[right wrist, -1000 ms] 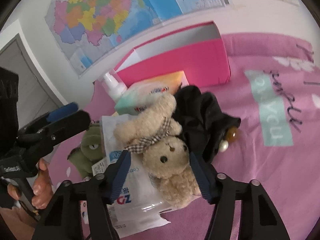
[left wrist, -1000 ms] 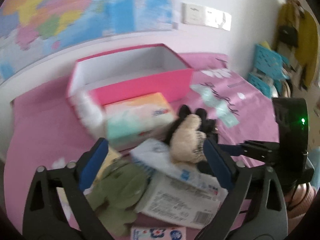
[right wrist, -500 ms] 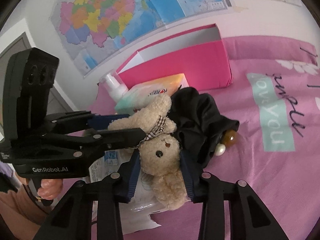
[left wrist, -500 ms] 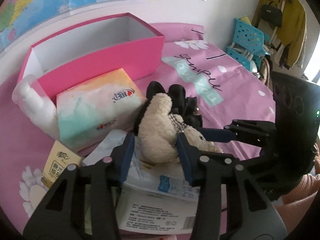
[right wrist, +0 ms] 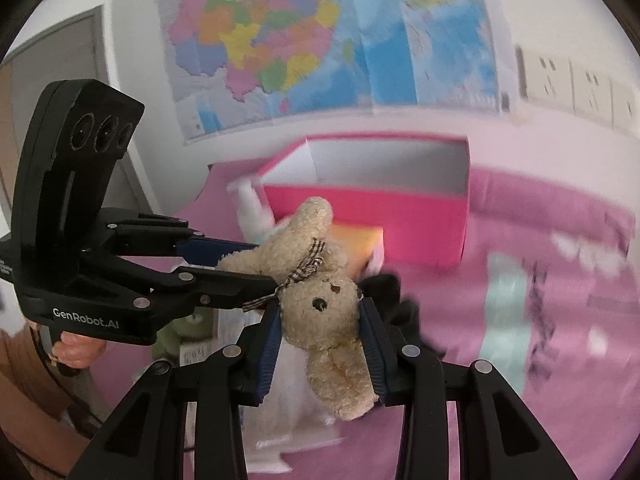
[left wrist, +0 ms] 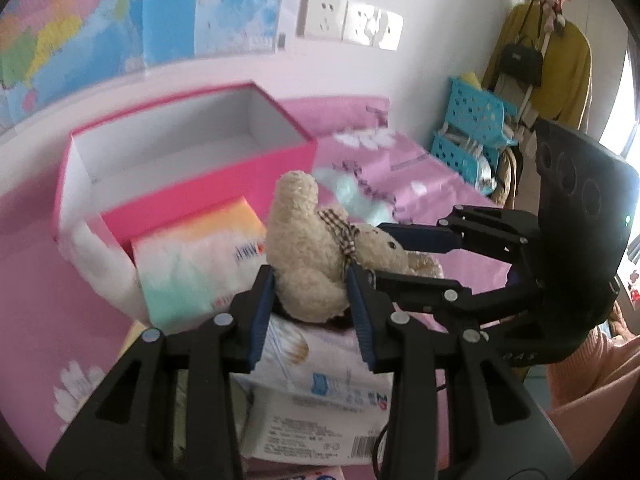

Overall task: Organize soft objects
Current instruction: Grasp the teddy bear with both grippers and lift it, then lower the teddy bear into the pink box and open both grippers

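Both wrist cams sit super close, looking along their fingers toward the wall; both catch the teddy bear (left wrist: 316, 256) (right wrist: 320, 292) and pink box (left wrist: 208, 172) (right wrist: 384, 208).

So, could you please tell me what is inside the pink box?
The pink box shows only bare white inner walls; no item is visible inside. Its front wall hides the floor, so something low could lie there unseen.

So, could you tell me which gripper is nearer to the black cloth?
Right. The right gripper, shut on the teddy bear at its head, has one finger beside the black cloth; the left gripper clamps its body on the far side.
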`<control>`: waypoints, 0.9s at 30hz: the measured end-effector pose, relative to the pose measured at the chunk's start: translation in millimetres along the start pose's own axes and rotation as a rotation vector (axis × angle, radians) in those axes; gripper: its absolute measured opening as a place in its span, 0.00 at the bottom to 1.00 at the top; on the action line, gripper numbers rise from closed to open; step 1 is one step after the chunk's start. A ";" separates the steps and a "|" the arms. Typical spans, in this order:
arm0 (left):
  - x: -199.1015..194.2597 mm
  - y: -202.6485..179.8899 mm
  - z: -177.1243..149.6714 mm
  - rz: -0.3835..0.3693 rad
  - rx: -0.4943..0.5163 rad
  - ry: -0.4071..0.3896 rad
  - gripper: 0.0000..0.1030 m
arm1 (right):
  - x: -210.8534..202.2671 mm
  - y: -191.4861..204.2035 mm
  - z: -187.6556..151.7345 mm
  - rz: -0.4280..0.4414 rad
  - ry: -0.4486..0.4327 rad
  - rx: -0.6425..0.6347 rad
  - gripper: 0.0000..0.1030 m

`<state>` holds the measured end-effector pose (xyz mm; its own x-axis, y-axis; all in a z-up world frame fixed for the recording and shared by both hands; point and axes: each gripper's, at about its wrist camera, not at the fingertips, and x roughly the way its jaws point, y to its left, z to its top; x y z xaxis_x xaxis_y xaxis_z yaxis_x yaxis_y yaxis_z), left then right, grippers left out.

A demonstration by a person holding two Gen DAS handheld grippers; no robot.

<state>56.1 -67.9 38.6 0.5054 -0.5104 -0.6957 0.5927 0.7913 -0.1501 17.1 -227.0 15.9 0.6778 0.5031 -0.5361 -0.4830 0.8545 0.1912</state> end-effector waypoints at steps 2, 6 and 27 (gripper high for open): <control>-5.9 6.8 13.6 0.014 -0.003 -0.031 0.39 | -0.7 2.5 15.7 -0.011 -0.012 -0.058 0.37; -6.5 20.9 39.9 0.054 -0.009 -0.061 0.39 | 6.6 4.0 46.6 -0.018 -0.034 -0.149 0.37; 75.2 77.1 103.2 0.121 -0.131 0.050 0.39 | 112.1 -43.9 115.5 -0.112 0.112 -0.263 0.38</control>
<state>204.5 -80.0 47.2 0.5341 -0.3940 -0.7480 0.4413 0.8846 -0.1509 178.3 -193.2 42.4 0.6770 0.3774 -0.6319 -0.5452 0.8339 -0.0860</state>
